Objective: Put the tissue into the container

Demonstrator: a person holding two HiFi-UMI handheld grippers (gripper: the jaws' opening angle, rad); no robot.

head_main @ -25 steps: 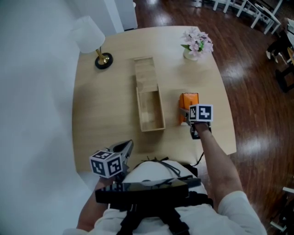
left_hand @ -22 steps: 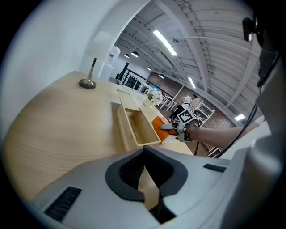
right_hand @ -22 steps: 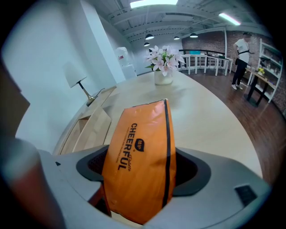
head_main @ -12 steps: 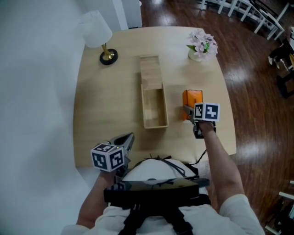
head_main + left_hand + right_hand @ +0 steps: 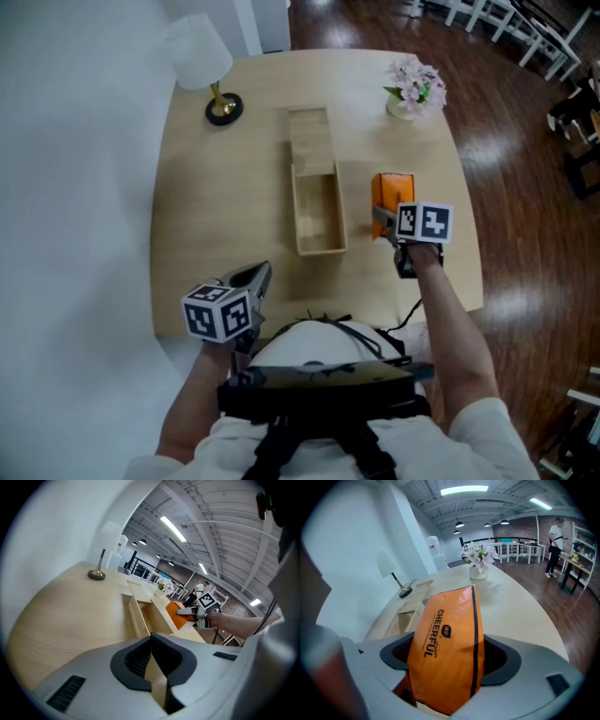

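My right claw (image 5: 382, 221) is clenched on the orange tissue pack (image 5: 391, 187). In the right gripper view the pack (image 5: 449, 639) fills the gap between the two jaws, with both pads pressed against its sides, and it stands on end with its top leaning slightly to the right of the frame. In the head view the pack sits right of centre on the bench (image 5: 216, 206), just to the right of the wooden container (image 5: 319, 208) and not touching it. I cannot tell whether its lower edge is clear of the bench. The container is a long narrow box lying top to bottom in the middle of the frame. Its near compartment is open, and its sliding lid (image 5: 309, 136) is drawn toward the top of the picture. My left claw (image 5: 255, 279) hangs at the lower left over the near edge of the bench, well apart from the container. In the left gripper view its jaws are closed tip to tip with nothing between them (image 5: 151, 637). A white-shaded lamp (image 5: 202, 56) stands at the upper left corner of the bench and a vase of pink flowers (image 5: 417, 86) at the upper right.
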